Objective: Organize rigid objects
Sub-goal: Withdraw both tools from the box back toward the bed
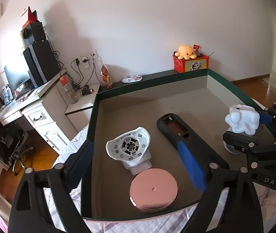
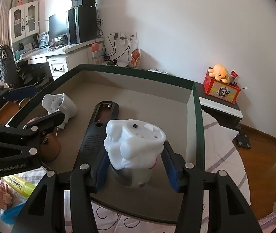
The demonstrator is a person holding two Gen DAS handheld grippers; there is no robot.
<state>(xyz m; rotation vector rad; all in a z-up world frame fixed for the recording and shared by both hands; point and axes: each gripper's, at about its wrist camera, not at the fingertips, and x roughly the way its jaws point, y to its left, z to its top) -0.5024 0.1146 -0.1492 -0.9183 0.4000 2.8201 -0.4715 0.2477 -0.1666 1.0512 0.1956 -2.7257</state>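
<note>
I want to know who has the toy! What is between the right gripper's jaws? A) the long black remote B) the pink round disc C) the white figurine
C: the right gripper has the white figurine squeezed between its blue pads, above the box.

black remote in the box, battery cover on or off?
Off. The black remote lies back-up in the box, its battery compartment open and empty.

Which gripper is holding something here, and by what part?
The right gripper grips the white figurine by its two opposite sides, low on the body, over the tray. The left gripper stands open, holding nothing.
</note>
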